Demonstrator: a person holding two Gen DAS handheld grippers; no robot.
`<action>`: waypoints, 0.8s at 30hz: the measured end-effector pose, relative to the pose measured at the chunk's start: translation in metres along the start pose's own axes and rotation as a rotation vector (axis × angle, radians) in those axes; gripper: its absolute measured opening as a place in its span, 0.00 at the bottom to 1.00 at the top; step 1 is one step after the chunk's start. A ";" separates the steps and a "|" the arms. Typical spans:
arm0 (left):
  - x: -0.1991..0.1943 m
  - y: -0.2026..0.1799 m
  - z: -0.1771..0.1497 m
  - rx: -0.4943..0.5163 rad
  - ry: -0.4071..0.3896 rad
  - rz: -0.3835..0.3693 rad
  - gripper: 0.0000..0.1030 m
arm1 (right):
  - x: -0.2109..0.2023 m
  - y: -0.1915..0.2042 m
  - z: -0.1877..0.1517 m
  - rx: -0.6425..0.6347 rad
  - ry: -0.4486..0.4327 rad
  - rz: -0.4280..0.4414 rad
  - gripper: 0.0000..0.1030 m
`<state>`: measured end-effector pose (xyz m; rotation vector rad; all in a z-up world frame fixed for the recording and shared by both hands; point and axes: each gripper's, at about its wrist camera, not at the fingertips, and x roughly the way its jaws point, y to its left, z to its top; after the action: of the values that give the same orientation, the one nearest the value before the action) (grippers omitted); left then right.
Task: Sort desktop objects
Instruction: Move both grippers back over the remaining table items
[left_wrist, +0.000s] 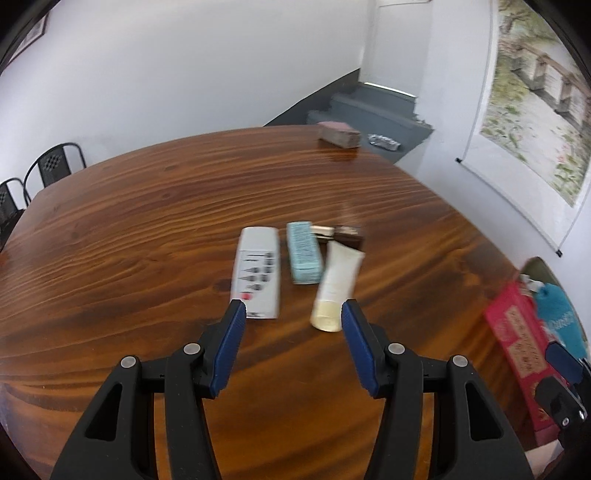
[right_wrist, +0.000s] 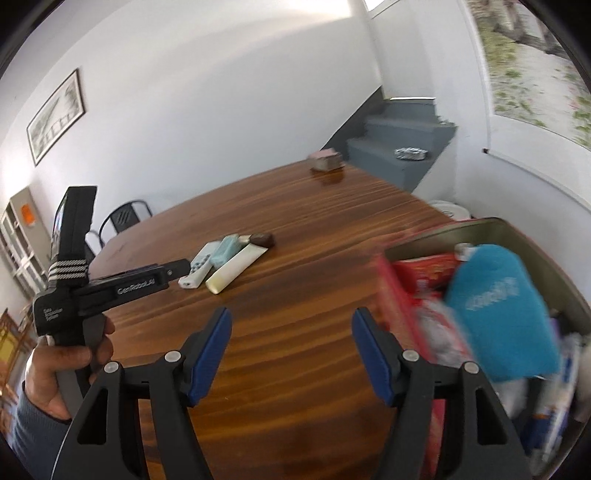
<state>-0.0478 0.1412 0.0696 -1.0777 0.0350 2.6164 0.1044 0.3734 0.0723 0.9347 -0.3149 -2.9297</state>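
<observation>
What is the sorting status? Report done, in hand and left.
Done: the box at the table's right edge already holds a teal pouch and red packets.
In hand: nothing; left tongs and right tongs are both open.
Left: remote, teal box, cream tube and a small dark item lie on the table.

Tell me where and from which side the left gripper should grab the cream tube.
Grip the cream tube across its round body, probably just above the cap end, which points toward the open left gripper. Come down from above with the fingers either side of its width. It lies flat on the table, with the blue box close on its left, so keep that finger tight.
</observation>
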 end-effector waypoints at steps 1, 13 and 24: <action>0.006 0.004 0.001 -0.008 0.009 0.005 0.56 | 0.007 0.005 0.002 -0.015 0.006 0.002 0.70; 0.059 0.025 0.014 -0.017 0.083 0.007 0.56 | 0.056 0.016 0.010 -0.012 0.067 0.006 0.70; 0.077 0.020 0.021 -0.009 0.107 0.029 0.56 | 0.071 0.027 0.019 -0.043 0.097 0.008 0.70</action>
<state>-0.1194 0.1459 0.0294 -1.2286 0.0632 2.5840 0.0349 0.3426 0.0529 1.0622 -0.2491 -2.8603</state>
